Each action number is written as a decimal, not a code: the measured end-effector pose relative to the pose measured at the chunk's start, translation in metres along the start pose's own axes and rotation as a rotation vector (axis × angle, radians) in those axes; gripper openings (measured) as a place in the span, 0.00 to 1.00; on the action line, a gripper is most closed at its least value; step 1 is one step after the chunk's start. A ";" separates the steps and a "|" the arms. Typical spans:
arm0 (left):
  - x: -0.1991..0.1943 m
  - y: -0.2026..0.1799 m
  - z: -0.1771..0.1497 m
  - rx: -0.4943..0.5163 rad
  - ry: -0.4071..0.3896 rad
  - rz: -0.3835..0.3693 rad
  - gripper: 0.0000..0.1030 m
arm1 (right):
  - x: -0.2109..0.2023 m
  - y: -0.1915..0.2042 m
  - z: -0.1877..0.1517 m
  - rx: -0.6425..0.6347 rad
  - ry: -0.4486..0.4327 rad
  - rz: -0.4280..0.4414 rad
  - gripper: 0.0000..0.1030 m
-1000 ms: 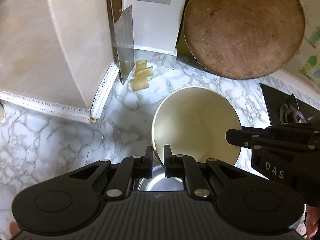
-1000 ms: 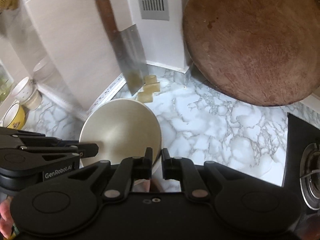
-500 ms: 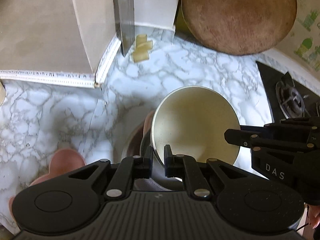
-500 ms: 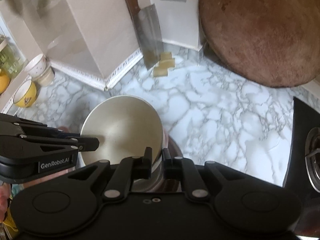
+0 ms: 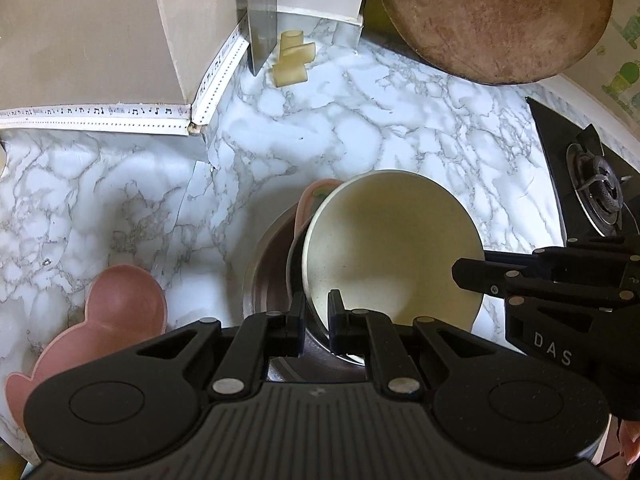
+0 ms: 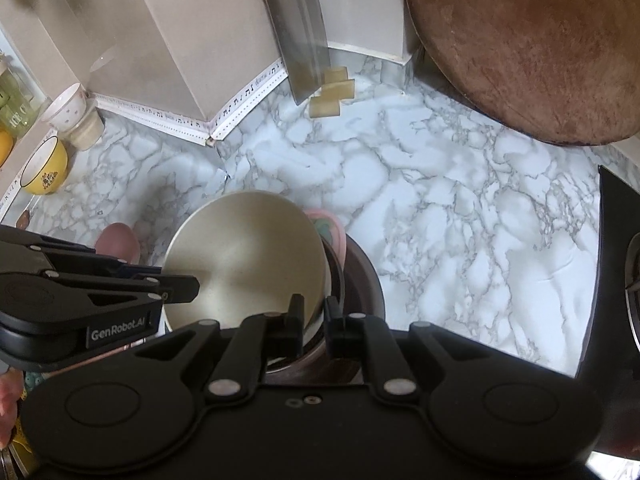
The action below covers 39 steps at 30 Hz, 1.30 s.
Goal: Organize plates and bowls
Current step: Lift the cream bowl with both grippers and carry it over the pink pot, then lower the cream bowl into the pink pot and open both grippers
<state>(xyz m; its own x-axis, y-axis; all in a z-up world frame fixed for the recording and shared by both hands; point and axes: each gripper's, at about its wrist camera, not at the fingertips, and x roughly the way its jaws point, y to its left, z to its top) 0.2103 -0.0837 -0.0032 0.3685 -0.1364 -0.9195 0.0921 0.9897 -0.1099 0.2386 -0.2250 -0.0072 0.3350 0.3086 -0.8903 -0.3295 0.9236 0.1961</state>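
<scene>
Bowl (image 5: 394, 248), cream and matt inside with a smooth round rim, hangs tilted over a stack of dishes on the marble-patterned counter (image 5: 360, 132). Both grippers pinch its rim: the left gripper (image 5: 314, 312) has its fingers clamped on the near edge, and the right gripper (image 6: 312, 316) has its fingers closed on the opposite edge. Under the bowl sits a shiny steel pot (image 5: 268, 276), and inside that a pale pink dish (image 5: 308, 204) with a green mark shows behind the bowl's rim. To the left lies a dusty pink plate (image 5: 116, 312) with rounded lobes, empty. Farther back a steel cleaver (image 6: 304, 36) leans against the beige wall, beside a few pale yellow blocks (image 5: 292, 64). A round, rough wooden board (image 5: 496, 16) leans at the back right. A yellow bowl (image 6: 44, 168) and a white cup (image 6: 66, 110) stand far left; whether anything is in them cannot be told. The black stove (image 5: 592, 184) is at the right.
</scene>
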 end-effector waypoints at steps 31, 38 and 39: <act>0.009 0.003 -0.003 0.032 -0.014 -0.005 0.10 | 0.019 0.000 -0.004 0.015 0.054 0.037 0.21; 0.006 0.010 -0.005 0.014 -0.012 -0.037 0.11 | 0.018 0.000 -0.006 0.021 0.046 0.050 0.25; 0.004 0.011 -0.005 0.016 -0.018 -0.043 0.11 | 0.016 0.001 -0.006 0.018 0.043 0.051 0.25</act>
<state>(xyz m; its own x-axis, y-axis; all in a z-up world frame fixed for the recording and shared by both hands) 0.2078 -0.0733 -0.0104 0.3805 -0.1795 -0.9072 0.1226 0.9821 -0.1430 0.2386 -0.2208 -0.0242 0.2793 0.3459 -0.8957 -0.3288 0.9109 0.2492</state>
